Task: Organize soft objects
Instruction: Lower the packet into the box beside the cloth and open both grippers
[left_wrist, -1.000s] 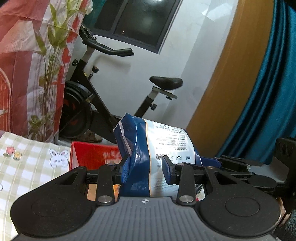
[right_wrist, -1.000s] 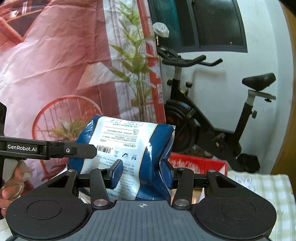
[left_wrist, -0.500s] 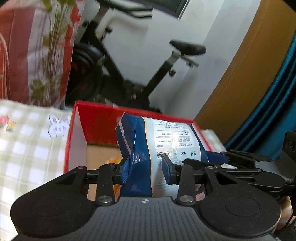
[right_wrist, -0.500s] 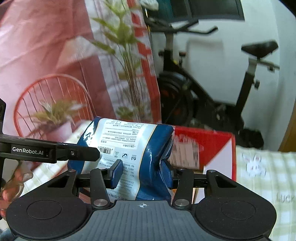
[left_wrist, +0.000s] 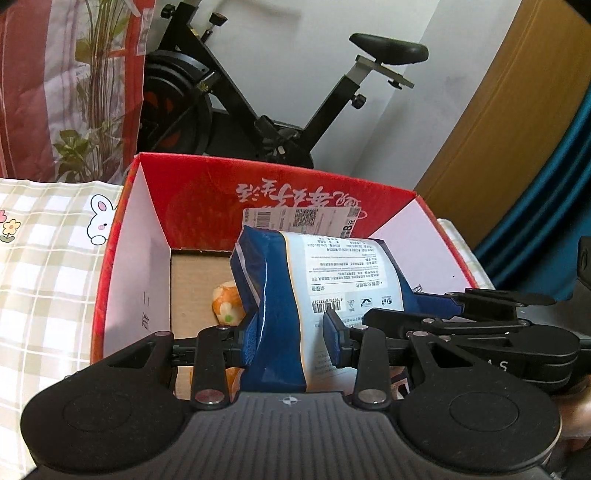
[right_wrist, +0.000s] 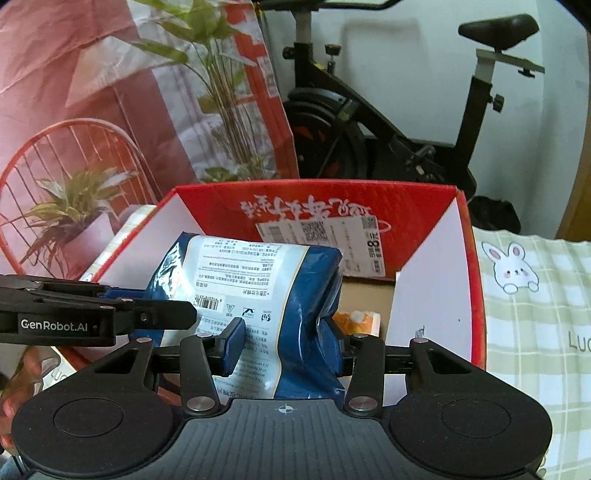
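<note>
A blue and white soft pack (left_wrist: 317, 291) is held by both grippers over an open red cardboard box (left_wrist: 207, 192). My left gripper (left_wrist: 290, 339) is shut on the pack's near left end. My right gripper (right_wrist: 282, 347) is shut on the same pack (right_wrist: 251, 280) from the other side, above the box (right_wrist: 332, 199). The right gripper's fingers show at the right of the left wrist view (left_wrist: 461, 321). An orange and white soft item (left_wrist: 227, 302) lies on the box floor, also seen in the right wrist view (right_wrist: 356, 321).
The box stands on a green checked cloth with rabbit prints (right_wrist: 535, 295). Behind it are an exercise bike (left_wrist: 258, 103), a red floral bag (right_wrist: 110, 92), a wooden panel (left_wrist: 498, 122) and a teal curtain (left_wrist: 554, 203).
Both grippers tilted down and moved forward with the pack. The red box, only partly seen before, now fills the view beneath the pack.
</note>
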